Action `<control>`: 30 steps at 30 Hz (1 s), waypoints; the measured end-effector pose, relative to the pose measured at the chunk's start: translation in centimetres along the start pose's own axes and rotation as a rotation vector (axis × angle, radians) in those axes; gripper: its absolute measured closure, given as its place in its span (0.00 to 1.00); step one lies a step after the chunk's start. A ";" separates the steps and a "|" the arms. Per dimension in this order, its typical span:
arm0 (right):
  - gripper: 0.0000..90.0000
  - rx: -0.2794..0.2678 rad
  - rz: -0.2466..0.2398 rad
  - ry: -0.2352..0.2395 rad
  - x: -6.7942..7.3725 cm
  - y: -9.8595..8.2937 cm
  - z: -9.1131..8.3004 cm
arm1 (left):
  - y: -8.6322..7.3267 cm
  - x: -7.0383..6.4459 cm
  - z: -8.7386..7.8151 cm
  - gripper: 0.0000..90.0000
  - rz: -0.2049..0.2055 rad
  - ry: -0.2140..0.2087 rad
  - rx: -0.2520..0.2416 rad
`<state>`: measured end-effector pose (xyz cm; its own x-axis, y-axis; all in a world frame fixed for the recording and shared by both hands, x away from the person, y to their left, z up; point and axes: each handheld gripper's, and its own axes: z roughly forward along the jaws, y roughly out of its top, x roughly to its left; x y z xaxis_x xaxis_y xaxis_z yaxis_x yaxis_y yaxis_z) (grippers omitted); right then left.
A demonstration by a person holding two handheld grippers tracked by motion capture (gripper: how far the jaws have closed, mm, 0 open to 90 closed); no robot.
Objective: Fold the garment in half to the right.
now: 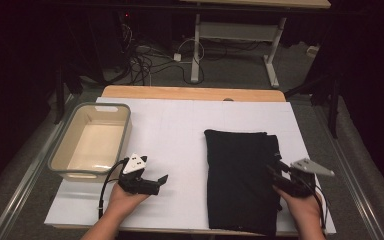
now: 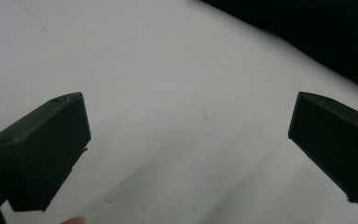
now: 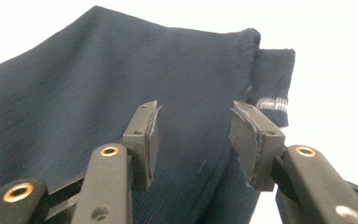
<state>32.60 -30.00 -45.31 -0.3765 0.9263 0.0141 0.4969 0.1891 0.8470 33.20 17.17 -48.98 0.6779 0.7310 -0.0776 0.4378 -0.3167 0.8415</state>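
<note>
A folded dark navy garment (image 1: pixel 240 175) lies flat on the right half of the white table (image 1: pixel 180 135). My right gripper (image 1: pixel 276 169) hovers over its right edge, jaws open with nothing between them. In the right gripper view the garment (image 3: pixel 121 79) spreads under the gripper (image 3: pixel 193 135), and a sleeve cuff with a pale stripe (image 3: pixel 272 103) pokes out at the far right. My left gripper (image 1: pixel 161 181) rests low over bare table left of the garment, jaws wide open. In the left gripper view the gripper (image 2: pixel 186 144) frames white surface, with the garment (image 2: pixel 317 32) at the top right.
A translucent beige plastic tub (image 1: pixel 92 141) stands at the table's left side, close to my left hand. Behind the table are a second desk's legs (image 1: pixel 196 45) and tangled cables on the floor. A wooden strip (image 1: pixel 190 93) runs along the table's far edge.
</note>
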 end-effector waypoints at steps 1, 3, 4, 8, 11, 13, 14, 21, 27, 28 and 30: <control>0.60 0.016 0.004 -0.015 -0.5 0.7 1.2 | 0.0 0.0 0.0 0.00 0.002 -0.001 0.000; 0.59 0.046 0.024 -0.027 -1.4 1.7 3.1 | 0.0 0.0 0.0 0.00 0.006 -0.001 0.000; 0.59 0.061 0.024 -0.035 -1.8 2.1 4.0 | 0.0 0.0 0.0 0.00 0.006 -0.001 0.000; 0.57 0.099 0.053 -0.047 -3.2 3.8 6.5 | 0.0 -0.1 0.0 0.00 0.013 0.000 0.000; 0.54 0.134 0.069 -0.055 -3.7 4.6 8.1 | 0.0 -0.1 0.0 0.00 0.014 -0.004 -0.002; 0.52 0.163 0.069 -0.060 -3.9 4.6 9.0 | 0.0 -0.1 0.0 0.00 0.016 -0.006 -0.003; 0.52 0.174 0.075 -0.055 -3.9 4.5 9.3 | 0.0 -0.1 0.0 0.00 0.018 -0.007 -0.002; 0.63 0.197 0.051 -0.030 -3.2 4.0 9.5 | 0.0 -0.1 0.0 0.00 0.022 -0.008 -0.001; 0.90 0.178 0.006 -0.017 -2.7 3.9 9.1 | -0.1 -0.2 -0.1 0.00 0.025 -0.010 -0.004; 0.92 0.170 -0.011 -0.024 -2.6 4.0 8.9 | -0.1 -0.2 -0.1 0.00 0.025 -0.010 -0.003; 0.94 0.149 -0.029 -0.036 -2.4 4.3 8.4 | -0.1 -0.1 -0.1 0.00 0.023 -0.010 -0.004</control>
<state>42.17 -28.67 -46.19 -0.3658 0.9302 -0.0305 0.5974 0.2598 0.7587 33.05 17.11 -48.99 0.6937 0.7175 -0.0632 0.4196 -0.3311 0.8452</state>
